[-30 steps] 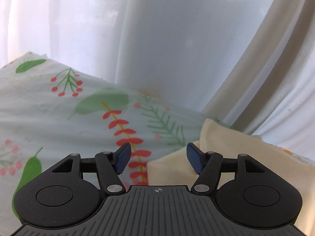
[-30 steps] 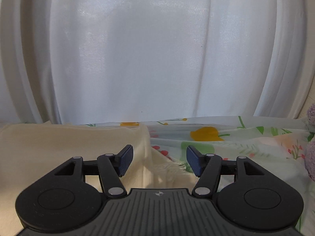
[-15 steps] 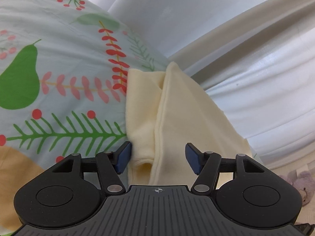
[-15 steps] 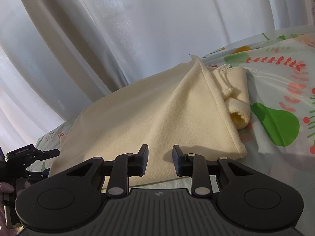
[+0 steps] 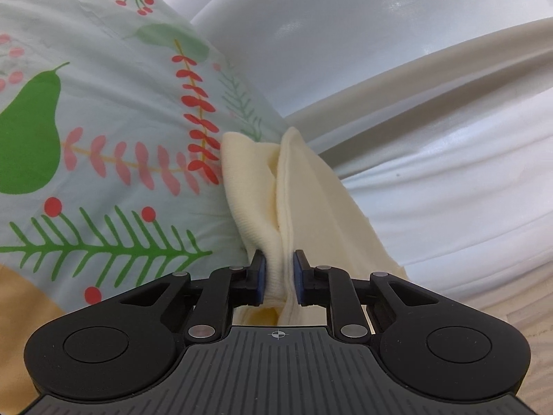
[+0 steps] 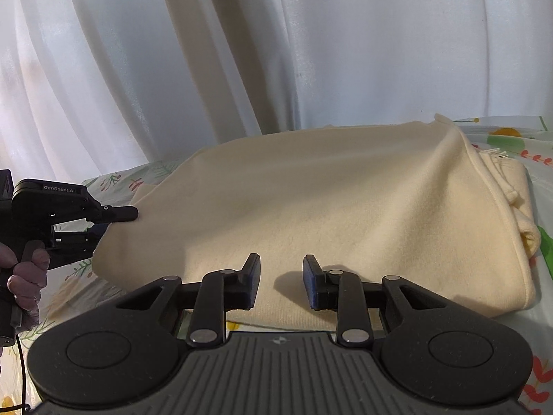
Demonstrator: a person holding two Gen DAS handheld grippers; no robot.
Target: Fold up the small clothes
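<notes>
A cream knit garment (image 6: 328,200) lies spread on a leaf-and-fruit printed sheet (image 6: 542,180), with a folded layer and a rolled sleeve at its right side. In the left wrist view a bunched fold of the same garment (image 5: 311,200) runs between my left gripper's (image 5: 279,259) fingers. Those jaws are closing and both pads press the fabric. The right wrist view shows this left gripper (image 6: 117,223) at the garment's left corner. My right gripper (image 6: 280,269) hovers just over the garment's near edge, its jaws narrowly apart with nothing pinched.
White curtains (image 6: 311,52) hang close behind the bed's far edge. A gloved hand (image 6: 27,276) holds the left gripper's handle at the far left. The printed sheet (image 5: 103,103) stretches out left of the garment.
My left gripper's jaws have drawn in from wide apart onto the garment fold. My right gripper narrowed its jaws and swung along the garment's near edge; the left gripper now shows closer in its view.
</notes>
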